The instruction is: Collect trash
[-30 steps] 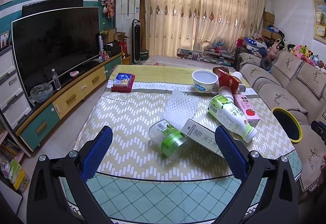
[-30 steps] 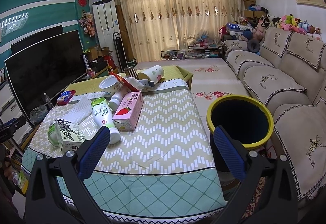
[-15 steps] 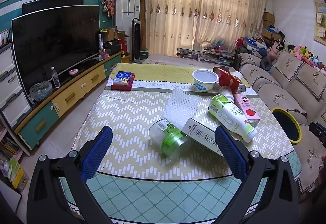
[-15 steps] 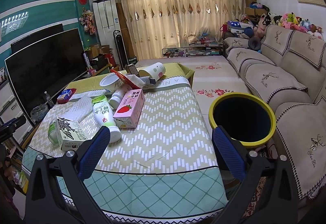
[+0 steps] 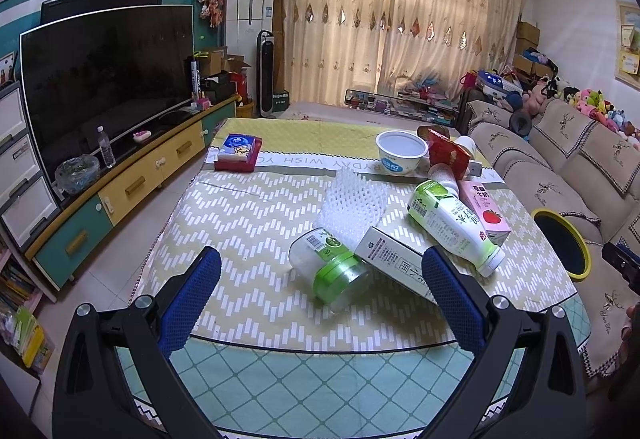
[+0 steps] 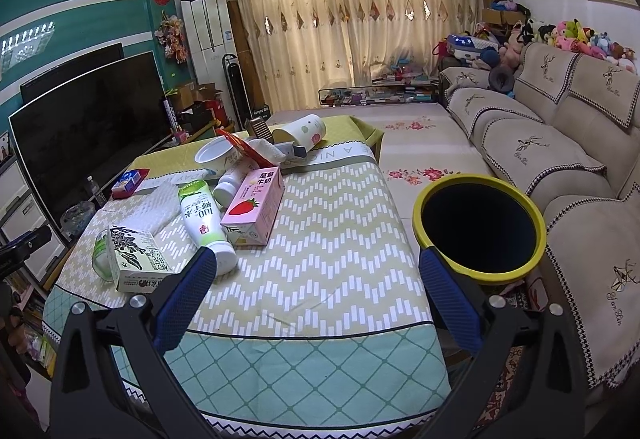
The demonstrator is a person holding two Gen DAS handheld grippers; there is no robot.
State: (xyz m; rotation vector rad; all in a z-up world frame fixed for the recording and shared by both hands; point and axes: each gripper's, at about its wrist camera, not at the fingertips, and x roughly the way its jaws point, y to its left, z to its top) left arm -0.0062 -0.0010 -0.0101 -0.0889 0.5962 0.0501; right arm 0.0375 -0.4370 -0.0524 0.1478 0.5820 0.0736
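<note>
Both tongs, left gripper (image 5: 320, 291) and right gripper (image 6: 316, 287), held wide apart and empty above the near table (image 6: 328, 239) edge; bottle (image 6: 202, 219), cartons, yellow-rimmed bin (image 6: 478, 273) right

Both wrist views look lengthwise over the bench (image 5: 248, 223) from its near edge toward the curtains; the left sits near the left corner, the right nearer the yellow-rimmed bin (image 6: 478, 273), sharing the bench litter.
</note>
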